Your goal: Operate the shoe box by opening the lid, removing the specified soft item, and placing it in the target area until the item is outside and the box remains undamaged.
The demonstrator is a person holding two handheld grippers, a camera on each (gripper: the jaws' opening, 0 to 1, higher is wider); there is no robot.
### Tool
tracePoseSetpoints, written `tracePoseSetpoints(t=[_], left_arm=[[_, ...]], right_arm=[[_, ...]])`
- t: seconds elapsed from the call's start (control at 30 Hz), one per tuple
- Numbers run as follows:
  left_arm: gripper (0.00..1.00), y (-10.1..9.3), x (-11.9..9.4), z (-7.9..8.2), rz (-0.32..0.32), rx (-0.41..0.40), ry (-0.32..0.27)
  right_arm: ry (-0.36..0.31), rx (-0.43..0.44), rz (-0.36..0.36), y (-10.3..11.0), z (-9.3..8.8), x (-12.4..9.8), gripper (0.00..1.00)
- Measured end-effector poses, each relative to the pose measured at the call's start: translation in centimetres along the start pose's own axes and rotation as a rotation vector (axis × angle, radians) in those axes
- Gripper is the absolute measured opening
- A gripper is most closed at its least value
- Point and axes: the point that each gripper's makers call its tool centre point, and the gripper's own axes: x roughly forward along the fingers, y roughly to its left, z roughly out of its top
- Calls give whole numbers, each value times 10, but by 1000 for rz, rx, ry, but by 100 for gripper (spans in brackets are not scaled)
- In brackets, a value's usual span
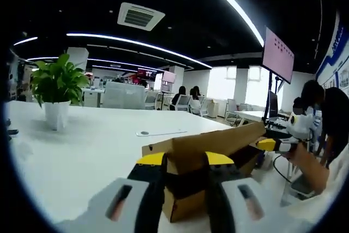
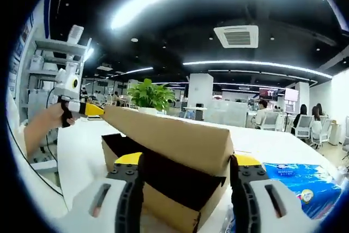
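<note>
A brown cardboard shoe box (image 1: 188, 203) stands on the white table (image 1: 82, 151) with its lid (image 1: 218, 140) raised at a slant. My left gripper (image 1: 185, 159) has its yellow-tipped jaws closed on the cardboard at one end of the lid. At the lid's far end the right gripper (image 1: 272, 144) touches the corner. In the right gripper view the box (image 2: 163, 203) with its tilted lid (image 2: 169, 135) sits between the wide-apart jaws of my right gripper (image 2: 188, 159). The left gripper (image 2: 82, 107) holds the far lid corner. A soft blue packet (image 2: 297, 186) lies on the table beside the box.
A potted plant (image 1: 57, 83) stands at the table's far side, plant (image 2: 150, 95). A screen on a stand (image 1: 277, 55) rises at the right. A person's hand (image 1: 305, 159) holds the right gripper, and another hand (image 2: 46, 126) holds the left one. People sit at desks behind.
</note>
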Motion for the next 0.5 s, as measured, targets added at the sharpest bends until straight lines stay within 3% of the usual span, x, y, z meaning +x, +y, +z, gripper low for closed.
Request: tracePoseSetpoints(t=[0.1, 0.2, 0.37, 0.5], left_arm=[[26, 1, -1, -2, 5, -8, 0], [26, -2, -2, -5, 15, 27, 4], [26, 2, -3, -16, 12, 35, 19], [26, 3, -5, -20, 25, 68, -5]], right_arm=[[-15, 64, 31, 6, 3, 0, 76], [-57, 167, 18, 3, 5, -1, 74], [-45, 141, -29, -6, -6, -2, 61], [-39, 122, -30, -2, -9, -1, 61]])
